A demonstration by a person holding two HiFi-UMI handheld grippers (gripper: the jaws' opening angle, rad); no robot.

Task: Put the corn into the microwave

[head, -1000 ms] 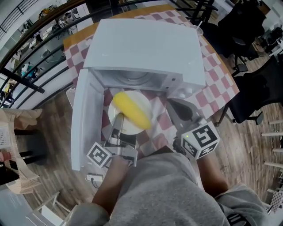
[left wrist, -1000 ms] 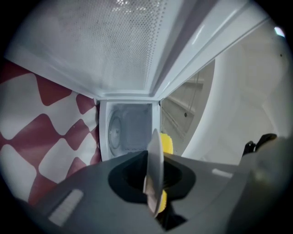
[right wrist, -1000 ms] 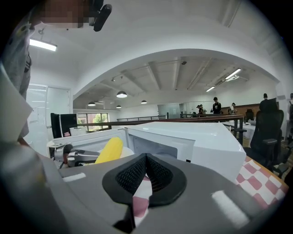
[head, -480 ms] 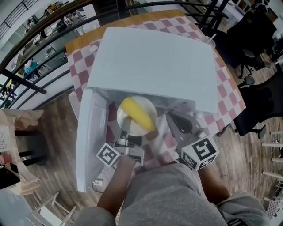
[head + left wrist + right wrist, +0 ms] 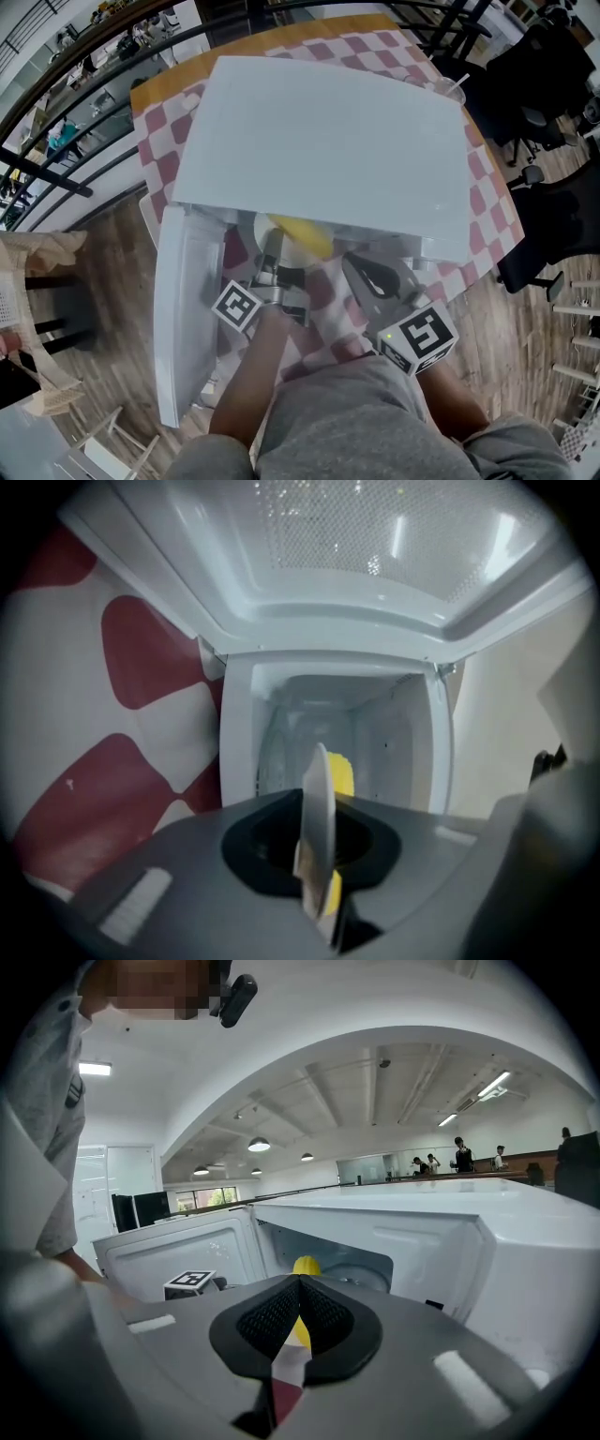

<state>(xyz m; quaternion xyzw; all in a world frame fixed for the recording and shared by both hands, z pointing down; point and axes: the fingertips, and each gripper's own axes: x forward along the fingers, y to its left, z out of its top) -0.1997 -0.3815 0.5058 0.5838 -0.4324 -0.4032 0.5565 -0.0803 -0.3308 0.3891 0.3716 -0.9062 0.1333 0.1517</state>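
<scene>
A yellow corn cob [image 5: 302,234] lies on a white plate [image 5: 292,262], half hidden under the top edge of the white microwave [image 5: 319,141]. The microwave's door [image 5: 183,319] is swung open to the left. My left gripper [image 5: 272,247] is shut on the plate's near rim and points level into the opening. In the left gripper view the plate [image 5: 317,771] shows edge-on between the jaws, with the corn [image 5: 343,776] beside it, in front of the cavity. My right gripper [image 5: 367,267] hovers just right of the plate, shut and empty. In the right gripper view the corn [image 5: 306,1266] sits in the doorway.
The microwave stands on a table with a red-and-white checked cloth [image 5: 450,141]. A cup with a straw [image 5: 448,89] sits at the far right corner. Black office chairs [image 5: 548,206] stand right of the table. A railing runs along the left, above the wooden floor.
My left gripper has carried the plate with the corn forward and lower, from in front of the microwave into its opening. The right gripper has edged forward beside it.
</scene>
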